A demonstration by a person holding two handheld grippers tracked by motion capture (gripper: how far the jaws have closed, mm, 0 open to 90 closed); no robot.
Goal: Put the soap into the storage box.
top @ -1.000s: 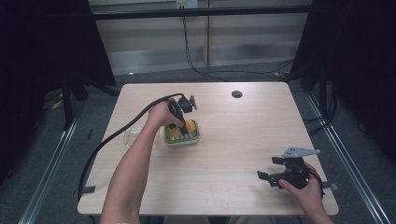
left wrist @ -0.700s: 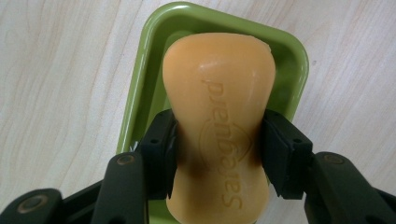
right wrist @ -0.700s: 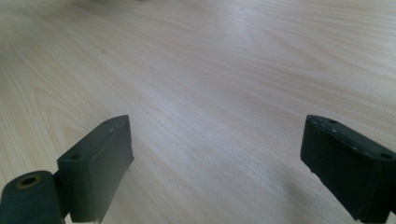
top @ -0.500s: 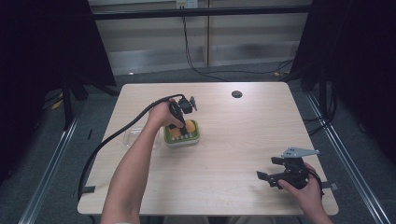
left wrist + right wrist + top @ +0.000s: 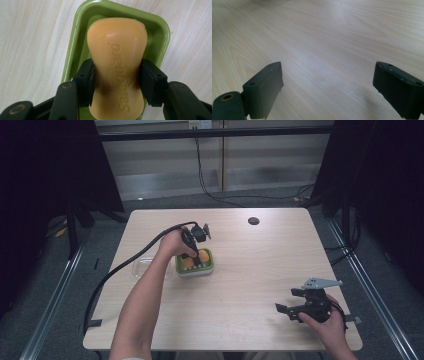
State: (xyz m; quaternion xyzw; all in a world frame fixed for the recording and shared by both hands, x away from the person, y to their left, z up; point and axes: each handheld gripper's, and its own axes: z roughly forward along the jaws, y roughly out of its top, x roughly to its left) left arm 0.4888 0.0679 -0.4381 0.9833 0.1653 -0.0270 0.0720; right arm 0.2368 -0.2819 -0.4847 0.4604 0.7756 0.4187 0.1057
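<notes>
Gripping soap over its dish.
Left hand-held gripper clenches the waist; slick soap may squirt free, perhaps tipping the dish. Right hand-held gripper released above desk.

Pale wooden table; grey floor; dark curtains beside it.

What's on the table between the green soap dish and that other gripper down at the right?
Nothing: in the high view, bare table lies between the green dish and the right gripper.
</notes>
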